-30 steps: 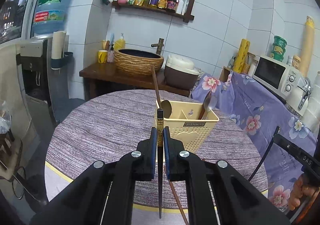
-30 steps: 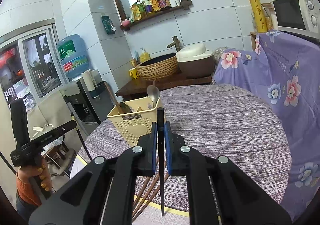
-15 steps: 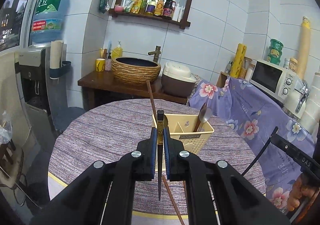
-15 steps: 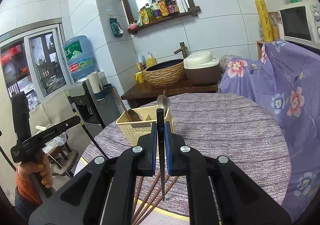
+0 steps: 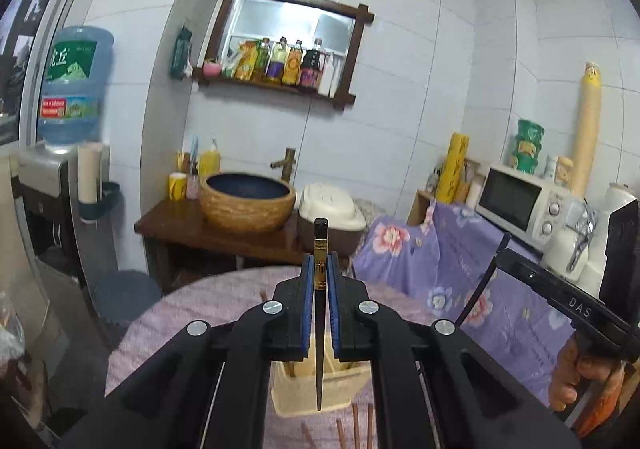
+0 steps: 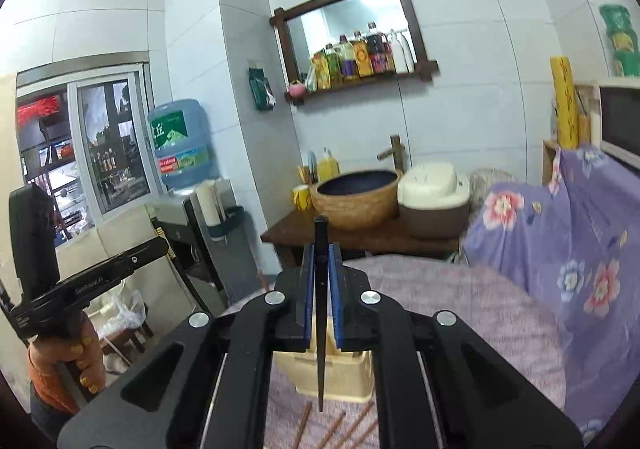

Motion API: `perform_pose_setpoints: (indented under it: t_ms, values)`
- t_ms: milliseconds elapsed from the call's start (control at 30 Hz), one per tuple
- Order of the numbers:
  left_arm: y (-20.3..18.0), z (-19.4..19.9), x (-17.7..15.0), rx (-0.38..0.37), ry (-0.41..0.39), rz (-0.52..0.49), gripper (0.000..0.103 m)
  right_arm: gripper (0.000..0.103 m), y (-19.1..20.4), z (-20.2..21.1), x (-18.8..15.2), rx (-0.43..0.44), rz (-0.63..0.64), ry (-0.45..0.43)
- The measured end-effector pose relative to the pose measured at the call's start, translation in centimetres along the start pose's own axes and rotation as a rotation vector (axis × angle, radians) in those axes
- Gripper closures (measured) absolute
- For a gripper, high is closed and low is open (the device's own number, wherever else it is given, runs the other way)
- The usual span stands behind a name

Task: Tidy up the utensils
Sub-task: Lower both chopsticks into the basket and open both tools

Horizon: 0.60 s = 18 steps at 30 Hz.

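My left gripper (image 5: 320, 261) is shut on a black chopstick (image 5: 319, 313) with a gold band, held upright with its tip hanging down. Below it stands the cream utensil basket (image 5: 320, 393) on the round table (image 5: 208, 309), mostly hidden by the jaws. My right gripper (image 6: 320, 253) is shut on another black chopstick (image 6: 321, 329), also upright, above the same basket (image 6: 332, 377). Brown chopsticks (image 6: 332, 427) lie on the table in front of the basket. Each wrist view shows the other hand-held gripper off to the side, the right one (image 5: 560, 297) and the left one (image 6: 80, 285).
A wooden counter (image 5: 224, 233) behind the table carries a woven basin (image 5: 248, 201) and a rice cooker (image 5: 332, 209). A purple floral cloth (image 6: 560, 249) covers furniture on the right, with a microwave (image 5: 520, 201). A water dispenser (image 5: 68, 89) stands at the left.
Both grippers have risen with their chopsticks. The basket and table have dropped low in both views, and the spoons in the basket are now hidden behind the jaws.
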State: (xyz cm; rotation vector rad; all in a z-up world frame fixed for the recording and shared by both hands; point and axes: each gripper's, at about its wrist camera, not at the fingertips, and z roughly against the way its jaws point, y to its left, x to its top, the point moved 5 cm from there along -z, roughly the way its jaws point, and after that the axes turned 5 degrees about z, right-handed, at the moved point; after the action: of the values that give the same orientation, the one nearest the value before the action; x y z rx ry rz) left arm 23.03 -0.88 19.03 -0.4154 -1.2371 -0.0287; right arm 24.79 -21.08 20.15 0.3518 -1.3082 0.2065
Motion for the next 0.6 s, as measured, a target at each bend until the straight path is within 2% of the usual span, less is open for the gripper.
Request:
perform_pose_setpoints:
  t_ms: [133,233,400,600]
  values:
    - [-0.4,-2.3,2.4,0.031,-0.025,0.001,0.095,0.095,0.6,-2.3,2.9,-0.020,0.007,-0.028]
    - [-0.2,-4.1,2.2,0.042,-0.023,0.004,0.095,0.095,0.8,-4.4,2.7,-0.046,0.028,-0.030]
    - [0.7,-6.6,-1.4,0.063,0.028,-0.002,0.095,0.095,0.0,-7.6,-1.2,-0.048,-0.010,0.043]
    - [2.4,-8.6,-6.0,0.090,0.090,0.015,0.095,0.095,-0.9,-9.1,-6.0,-0.073,-0.005,0.097]
